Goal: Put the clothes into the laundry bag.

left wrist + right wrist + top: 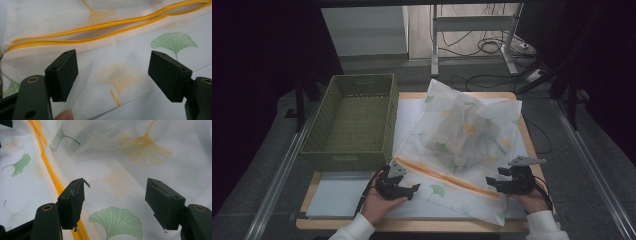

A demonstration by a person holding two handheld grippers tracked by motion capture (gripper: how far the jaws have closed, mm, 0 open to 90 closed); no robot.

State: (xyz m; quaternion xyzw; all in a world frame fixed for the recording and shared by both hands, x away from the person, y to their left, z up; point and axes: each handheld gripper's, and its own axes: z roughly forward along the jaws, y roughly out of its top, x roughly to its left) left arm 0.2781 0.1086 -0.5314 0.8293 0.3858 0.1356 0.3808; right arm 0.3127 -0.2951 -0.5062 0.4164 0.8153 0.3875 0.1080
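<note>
A white mesh bag (462, 135) printed with green and orange ginkgo leaves lies bulging on the table, with dim shapes inside it. An orange zipper (447, 175) runs across its near part. My left gripper (412, 190) is open at the zipper's left end, hovering over the bag's near flap (120, 75) with nothing between its pads. In the left gripper view the zipper (100, 26) shows as two orange strips with a narrow gap. My right gripper (491, 184) is open by the zipper's right end; its jaws straddle bare mesh (120, 152), and the zipper (50, 170) passes beside the left pad.
An empty green woven basket (352, 120) stands at the table's left, close to the bag. A white mat (337, 195) covers the wooden tabletop. Beyond the table are a desk frame and cables on the floor (482, 45).
</note>
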